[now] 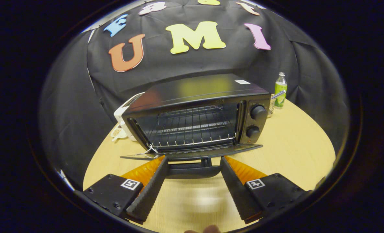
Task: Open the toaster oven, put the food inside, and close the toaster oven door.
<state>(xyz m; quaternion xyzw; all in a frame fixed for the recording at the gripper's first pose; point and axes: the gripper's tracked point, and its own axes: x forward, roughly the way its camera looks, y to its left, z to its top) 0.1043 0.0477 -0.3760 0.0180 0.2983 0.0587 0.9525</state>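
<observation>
A black toaster oven (pixel 198 106) stands on the wooden table (pixel 295 145) just ahead of my fingers. Its door (pixel 192 153) hangs open, folded down flat toward me, and the wire rack (pixel 192 127) inside is bare. The door's handle (pixel 193 170) lies between my fingertips. My gripper (pixel 193 159) is open, one finger on each side of the handle, with neither pressing on it that I can see. Two knobs (pixel 257 112) sit on the oven's right panel.
A green bottle (pixel 280 89) stands beyond the oven on the right. A white appliance (pixel 124 119) sits behind the oven's left side. Bare tabletop lies to the right of the oven and below my fingers.
</observation>
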